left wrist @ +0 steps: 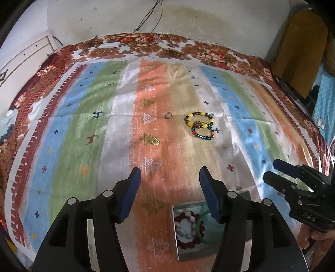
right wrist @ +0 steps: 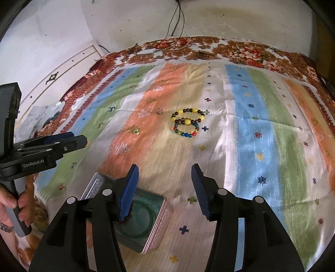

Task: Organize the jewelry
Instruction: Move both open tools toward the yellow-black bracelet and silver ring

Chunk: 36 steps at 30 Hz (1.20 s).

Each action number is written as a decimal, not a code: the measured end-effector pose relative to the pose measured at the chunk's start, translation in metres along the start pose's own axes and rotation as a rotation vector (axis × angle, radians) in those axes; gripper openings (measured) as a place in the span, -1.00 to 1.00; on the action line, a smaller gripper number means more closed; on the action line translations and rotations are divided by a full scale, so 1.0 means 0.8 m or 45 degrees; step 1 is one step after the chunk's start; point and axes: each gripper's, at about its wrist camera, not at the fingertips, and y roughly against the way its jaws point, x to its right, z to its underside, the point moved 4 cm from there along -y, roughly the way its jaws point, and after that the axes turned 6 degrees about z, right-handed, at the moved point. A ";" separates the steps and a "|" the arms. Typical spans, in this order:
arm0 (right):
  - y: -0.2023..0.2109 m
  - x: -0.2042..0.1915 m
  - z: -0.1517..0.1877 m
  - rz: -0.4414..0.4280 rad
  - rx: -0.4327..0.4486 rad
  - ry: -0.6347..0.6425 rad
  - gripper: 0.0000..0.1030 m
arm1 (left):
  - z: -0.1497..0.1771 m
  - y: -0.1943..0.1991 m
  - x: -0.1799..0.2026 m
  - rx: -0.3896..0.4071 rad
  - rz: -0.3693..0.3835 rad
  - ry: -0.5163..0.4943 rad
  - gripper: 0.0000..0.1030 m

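Observation:
A yellow-and-dark bead bracelet (left wrist: 199, 119) (right wrist: 187, 116) lies on the striped cloth, touching a multicoloured bead bracelet (left wrist: 202, 133) (right wrist: 186, 131) just in front of it. A small ring (left wrist: 168, 115) (right wrist: 159, 111) lies to their left, and a gold piece (left wrist: 155, 141) (right wrist: 136, 131) nearer. An open metal tin (left wrist: 184, 254) (right wrist: 155, 236) near me holds a red bead bracelet (left wrist: 189, 244), a white one and a green bangle (right wrist: 136, 221). My left gripper (left wrist: 169, 192) is open and empty above the tin's left side. My right gripper (right wrist: 165, 190) is open and empty just right of the tin.
The striped cloth (left wrist: 83, 125) covers a floral bedspread (left wrist: 209, 52). Cables (left wrist: 146, 18) and a white adapter (left wrist: 108, 44) lie at the far edge by the wall. A white cabinet (left wrist: 25, 60) stands left. The other gripper shows at each view's side (left wrist: 297, 188) (right wrist: 48, 146).

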 end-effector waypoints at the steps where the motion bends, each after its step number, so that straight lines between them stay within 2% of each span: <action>1: -0.002 0.001 -0.002 0.004 -0.002 -0.004 0.04 | -0.003 -0.004 -0.001 -0.004 -0.012 -0.001 0.17; 5: -0.013 0.007 -0.014 0.031 -0.001 -0.011 0.06 | -0.011 -0.013 -0.004 -0.013 -0.019 -0.004 0.18; 7: -0.015 0.010 -0.019 0.042 0.006 -0.016 0.16 | -0.018 -0.018 -0.003 -0.009 -0.031 -0.016 0.18; 19: -0.040 0.030 -0.041 0.040 -0.006 -0.093 0.19 | -0.051 -0.037 0.005 0.046 -0.017 -0.043 0.18; 30: -0.073 0.043 -0.067 0.061 -0.031 -0.116 0.19 | -0.070 -0.075 -0.012 0.000 -0.041 -0.021 0.18; 36: -0.086 0.056 -0.081 0.098 -0.016 -0.155 0.19 | -0.077 -0.098 -0.010 -0.032 -0.022 -0.026 0.18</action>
